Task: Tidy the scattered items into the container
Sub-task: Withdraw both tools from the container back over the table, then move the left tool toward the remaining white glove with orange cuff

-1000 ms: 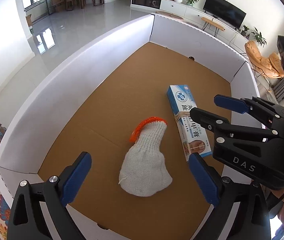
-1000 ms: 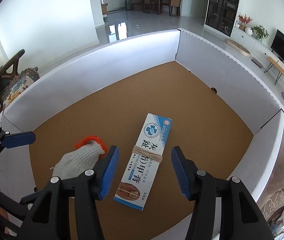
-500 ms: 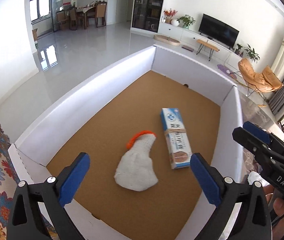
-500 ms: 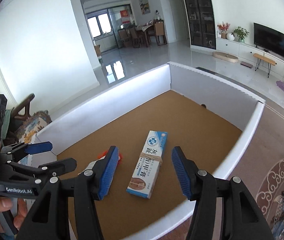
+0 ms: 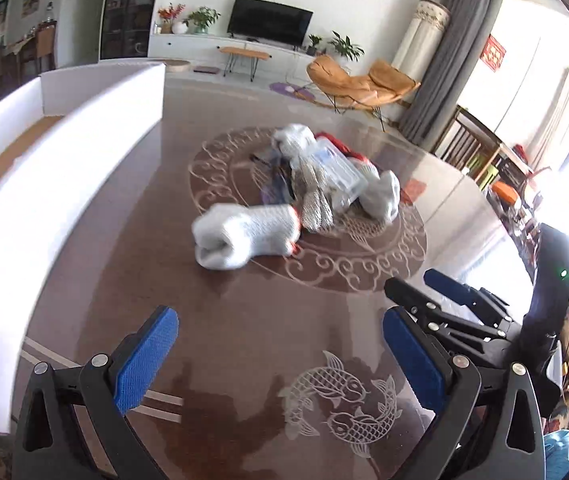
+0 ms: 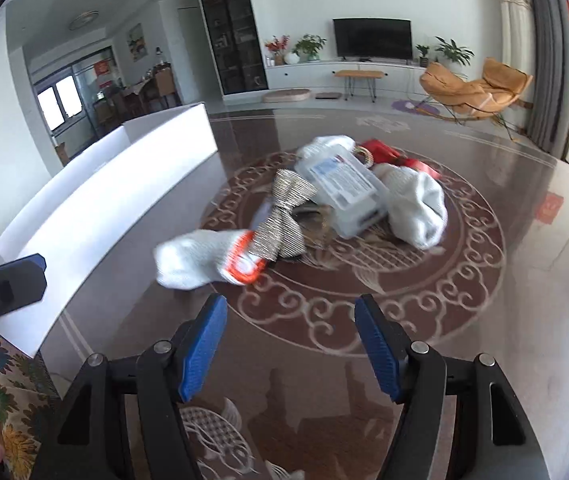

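Note:
A heap of scattered items lies on the dark patterned table [image 5: 268,328]. A white knitted glove [image 5: 246,236] [image 6: 200,258] with an orange cuff lies nearest me. Behind it are a silver ribbon bow [image 6: 286,216], a clear plastic box [image 6: 344,190] [image 5: 334,168] and another white glove [image 6: 416,204]. The white cardboard container [image 5: 64,160] [image 6: 124,196] stands to the left. My left gripper [image 5: 280,360] hangs open and empty short of the heap. My right gripper [image 6: 290,344] is empty, its jaws opening; it also shows at the right of the left wrist view [image 5: 424,284].
Fish motifs [image 5: 340,400] decorate the table near my fingers. A floral cloth [image 6: 16,400] lies at the lower left under the container's corner. Beyond the table are an orange lounge chair [image 5: 360,84], a television [image 5: 270,20] and dark wooden chairs [image 5: 472,140].
Both grippers swung right, away from the container with its glove and toothpaste box, and now face the heap on the table. The right gripper's jaws stand wider apart.

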Demonstrator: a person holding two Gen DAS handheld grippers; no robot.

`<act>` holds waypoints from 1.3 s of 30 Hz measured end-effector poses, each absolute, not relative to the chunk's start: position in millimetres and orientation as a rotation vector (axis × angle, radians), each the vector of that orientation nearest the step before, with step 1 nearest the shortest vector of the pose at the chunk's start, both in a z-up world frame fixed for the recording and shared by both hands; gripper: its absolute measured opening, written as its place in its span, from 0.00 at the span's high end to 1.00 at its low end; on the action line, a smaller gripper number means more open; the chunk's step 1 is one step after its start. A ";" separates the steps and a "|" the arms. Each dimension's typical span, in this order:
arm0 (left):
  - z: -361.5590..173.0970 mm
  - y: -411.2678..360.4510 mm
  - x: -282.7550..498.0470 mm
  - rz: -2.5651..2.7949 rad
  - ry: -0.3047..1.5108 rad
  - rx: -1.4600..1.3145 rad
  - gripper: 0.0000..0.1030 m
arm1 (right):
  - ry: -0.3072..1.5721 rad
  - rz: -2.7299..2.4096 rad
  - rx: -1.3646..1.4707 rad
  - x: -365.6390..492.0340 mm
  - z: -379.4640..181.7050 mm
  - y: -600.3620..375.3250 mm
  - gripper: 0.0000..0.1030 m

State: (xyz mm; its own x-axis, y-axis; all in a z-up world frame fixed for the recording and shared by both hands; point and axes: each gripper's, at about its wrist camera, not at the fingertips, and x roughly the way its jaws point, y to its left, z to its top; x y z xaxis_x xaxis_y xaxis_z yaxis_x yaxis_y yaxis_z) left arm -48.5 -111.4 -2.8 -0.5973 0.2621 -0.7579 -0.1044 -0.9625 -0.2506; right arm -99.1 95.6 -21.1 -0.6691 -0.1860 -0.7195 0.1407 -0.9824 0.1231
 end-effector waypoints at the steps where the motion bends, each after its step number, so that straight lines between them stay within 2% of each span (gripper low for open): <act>1: -14.2 -96.5 -49.7 2.613 -0.231 -1.316 0.00 | -0.103 -2.742 1.205 -92.6 -26.7 112.3 0.35; 7: -49.3 -59.3 -61.9 2.634 -0.092 -1.385 0.00 | -0.231 -2.853 1.308 -73.4 -39.2 179.8 0.35; 10: -57.2 -64.1 -64.2 2.646 -0.109 -1.419 0.00 | -0.258 -2.869 1.323 -72.7 -43.7 194.1 0.35; 15: -63.0 -61.6 -61.8 2.664 -0.082 -1.418 0.00 | -0.201 -2.885 1.362 -79.4 -44.2 195.1 0.34; 19: -66.1 -54.2 -64.4 2.678 -0.007 -1.428 0.00 | -0.047 -2.907 1.421 -87.6 -47.9 180.1 0.33; 24: -65.1 -56.3 -63.4 2.685 -0.046 -1.411 0.00 | -0.099 -2.890 1.406 -89.9 -50.0 182.8 0.31; 27: -66.1 -53.0 -62.9 2.692 -0.015 -1.411 0.00 | -0.054 -2.896 1.420 -90.4 -50.5 178.5 0.30; 31: -69.2 -46.0 -62.8 2.697 0.065 -1.419 0.00 | -0.085 -2.876 1.411 -92.1 -50.7 179.6 0.26; 39: -68.4 -45.4 -64.7 2.684 0.067 -1.433 0.00 | -0.063 -2.878 1.419 -93.4 -51.7 177.2 0.26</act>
State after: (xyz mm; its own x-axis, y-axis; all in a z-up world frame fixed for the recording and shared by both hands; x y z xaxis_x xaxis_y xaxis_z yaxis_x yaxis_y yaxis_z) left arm -64.7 -45.4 -68.4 -0.5527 0.0660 -0.8308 -0.1074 -0.9942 -0.0075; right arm -93.4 177.2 -51.7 -0.6072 0.0437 -0.7933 -0.0784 -0.9969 0.0051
